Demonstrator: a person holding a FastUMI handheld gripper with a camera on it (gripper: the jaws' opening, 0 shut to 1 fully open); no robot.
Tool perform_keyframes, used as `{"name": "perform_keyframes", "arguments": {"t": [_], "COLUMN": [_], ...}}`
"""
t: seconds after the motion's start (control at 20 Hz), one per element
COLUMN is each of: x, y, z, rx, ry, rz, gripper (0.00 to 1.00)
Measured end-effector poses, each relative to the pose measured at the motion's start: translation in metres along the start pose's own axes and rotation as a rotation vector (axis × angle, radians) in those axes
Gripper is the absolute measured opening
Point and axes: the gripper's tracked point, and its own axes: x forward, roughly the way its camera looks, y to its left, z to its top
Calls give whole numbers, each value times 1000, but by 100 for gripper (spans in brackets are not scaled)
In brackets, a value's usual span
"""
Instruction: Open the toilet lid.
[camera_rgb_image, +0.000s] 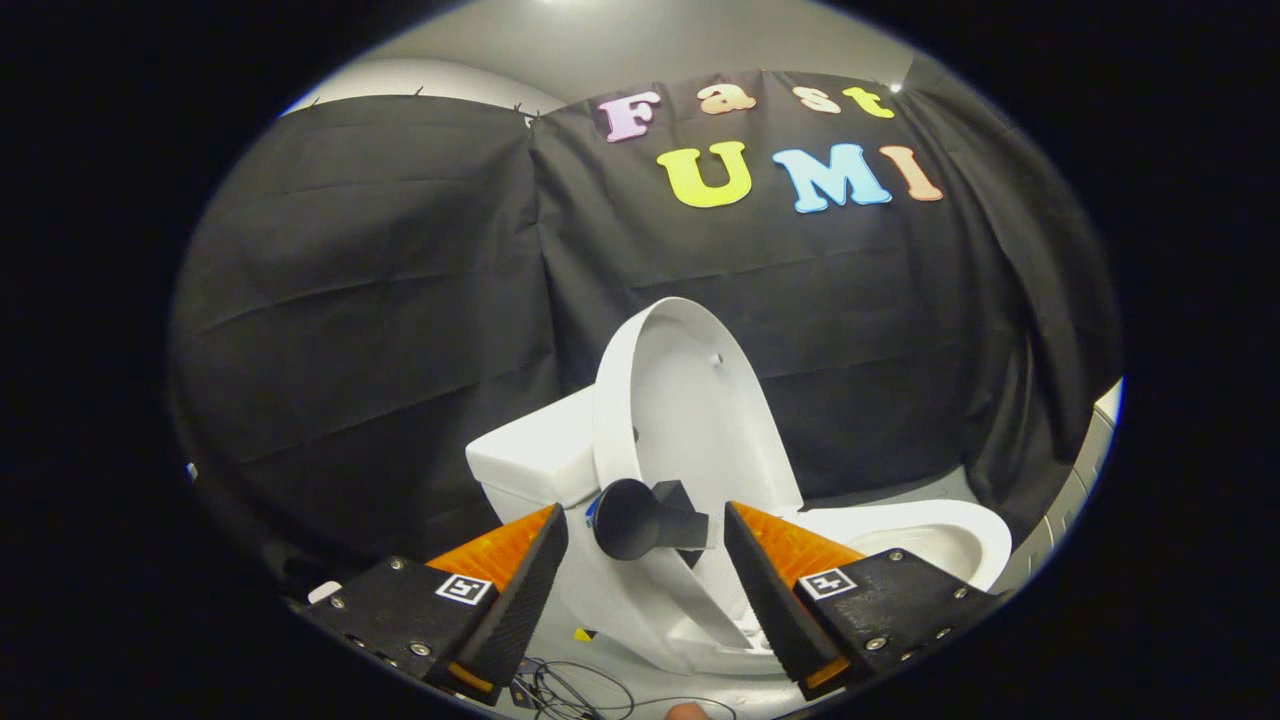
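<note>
Toilet lid (690, 400) stands raised, nearly upright, leaning back toward the tank (535, 455) on the left, with the bowl's rim (930, 535) open to the right. The gripper (645, 525) is spread wide and holds nothing; its 2 fingers flank a black knob-like handle (640, 520) on the lid's edge, without touching it. The bowl's near side is hidden behind the right finger. Thin cables (570, 690) lie on the floor, partly cut off.
</note>
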Motion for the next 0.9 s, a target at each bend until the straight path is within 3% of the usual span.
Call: {"name": "perform_keyframes", "arguments": {"t": [0.35,0.9], "x": [-27,-55], "y": [-5,-44], "z": [36,58], "rx": [-55,-103], "ry": [-101,-160], "rz": [32,8], "gripper": [95,95]}}
